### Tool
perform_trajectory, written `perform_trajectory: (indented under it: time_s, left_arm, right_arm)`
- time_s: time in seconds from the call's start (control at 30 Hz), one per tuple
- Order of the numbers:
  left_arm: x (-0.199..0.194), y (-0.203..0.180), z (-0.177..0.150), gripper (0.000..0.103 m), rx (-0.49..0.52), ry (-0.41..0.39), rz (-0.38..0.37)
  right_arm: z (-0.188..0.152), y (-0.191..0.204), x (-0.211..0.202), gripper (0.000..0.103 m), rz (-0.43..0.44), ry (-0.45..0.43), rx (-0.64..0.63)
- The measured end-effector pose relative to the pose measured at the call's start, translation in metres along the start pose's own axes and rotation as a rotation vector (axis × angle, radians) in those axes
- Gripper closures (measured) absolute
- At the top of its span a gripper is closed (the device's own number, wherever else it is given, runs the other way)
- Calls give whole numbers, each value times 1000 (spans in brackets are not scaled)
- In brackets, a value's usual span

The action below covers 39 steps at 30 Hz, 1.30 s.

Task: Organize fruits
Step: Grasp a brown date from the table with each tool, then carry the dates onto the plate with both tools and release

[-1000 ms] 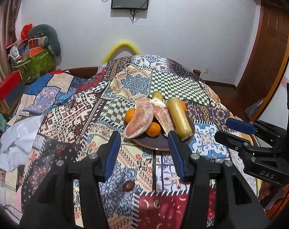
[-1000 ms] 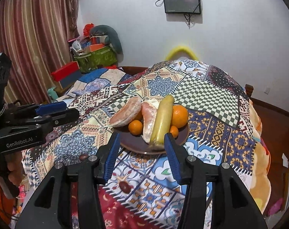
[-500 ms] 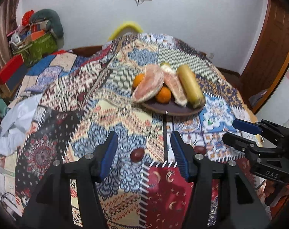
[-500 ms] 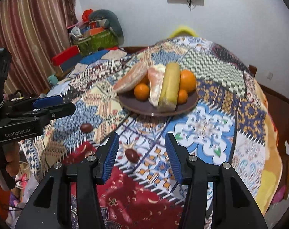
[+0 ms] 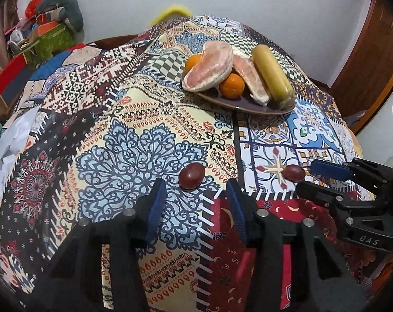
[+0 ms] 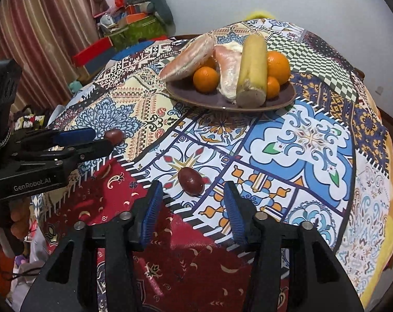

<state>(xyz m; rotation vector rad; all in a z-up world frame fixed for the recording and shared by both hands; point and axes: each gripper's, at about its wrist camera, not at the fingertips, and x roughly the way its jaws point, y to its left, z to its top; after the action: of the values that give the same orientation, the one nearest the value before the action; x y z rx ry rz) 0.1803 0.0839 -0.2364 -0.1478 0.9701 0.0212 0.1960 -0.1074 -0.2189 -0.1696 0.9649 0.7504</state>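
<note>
Two dark red dates lie loose on the patterned tablecloth. One date [image 5: 191, 176] lies just beyond the tips of my open left gripper [image 5: 195, 191]; it also shows in the right wrist view [image 6: 114, 135]. The other date [image 6: 190, 178] lies just beyond the tips of my open right gripper [image 6: 194, 195]; it also shows in the left wrist view [image 5: 292, 173]. A dark oval plate [image 6: 287, 96] further back holds oranges [image 6: 206, 79], pomelo segments [image 6: 188, 57] and a long yellow fruit [image 6: 252, 67]. Both grippers are empty.
The round table has a patchwork cloth [image 5: 134, 135] that falls off at the near and right edges. Boxes and bags [image 5: 48, 33] stand at the back left by a curtain [image 6: 40, 26]. A wooden door [image 5: 373, 52] is at the right.
Both grippers have drawn back from the plate and dropped toward the near table edge. Each now has a date just in front of its open fingers.
</note>
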Motion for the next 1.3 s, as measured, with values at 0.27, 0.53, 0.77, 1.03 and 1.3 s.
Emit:
perform_trajectory:
  time_s: [0.27, 0.53, 0.77, 1.03, 1.3]
  left_arm:
    - [10, 2, 1, 69, -5, 12, -6]
    - [15, 3, 6, 77, -9, 8, 2]
    - [14, 5, 6, 81, -12, 4, 0]
    - [0, 3, 12, 81, -7, -33, -3]
    - [-8, -7, 31, 81, 18, -79, -16]
  right_arm:
    - [1, 5, 7, 76, 13, 8, -17]
    - [1, 7, 10, 88, 16, 5, -23]
    - [3, 8, 6, 88, 21, -6, -20]
    - [10, 6, -5, 89, 17, -45, -16]
    - [28, -3, -19, 89, 5, -111, -4]
